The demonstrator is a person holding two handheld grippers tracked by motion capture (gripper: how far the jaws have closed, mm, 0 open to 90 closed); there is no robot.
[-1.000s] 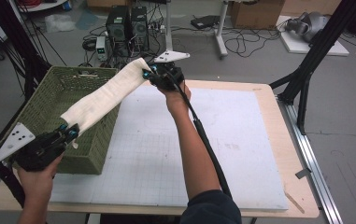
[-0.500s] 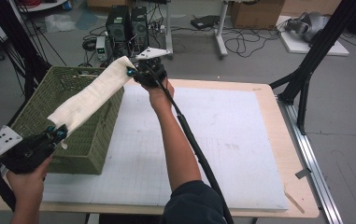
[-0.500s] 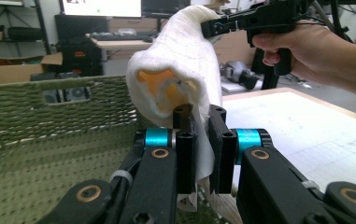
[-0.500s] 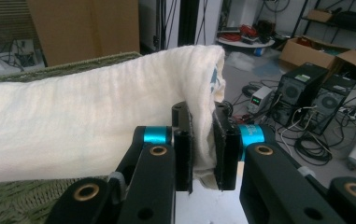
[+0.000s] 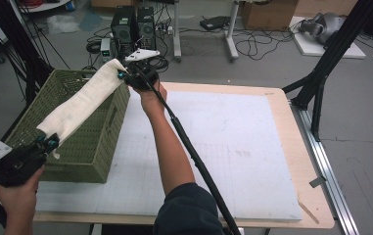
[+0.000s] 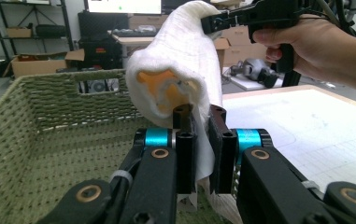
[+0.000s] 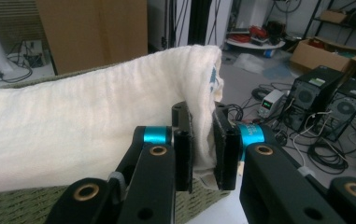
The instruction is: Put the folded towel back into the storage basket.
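From the high view my left hand-held gripper (image 5: 47, 144) and right hand-held gripper (image 5: 124, 75) each pinch one end of the rolled towel (image 5: 81, 103), stretched lengthwise above the green basket (image 5: 83, 156); the left gripper view shows the near end clamped; the right gripper view, the far end.

Towel (image 5: 81, 105) covers part of basket (image 5: 88, 147) interior in high view; floor under it not visible. Left gripper (image 5: 47, 143) body cut by frame's left edge. Towel's left end cut off in right gripper view, beyond basket rim. Blue mark on towel edge near right gripper (image 7: 202, 140) too small to read.
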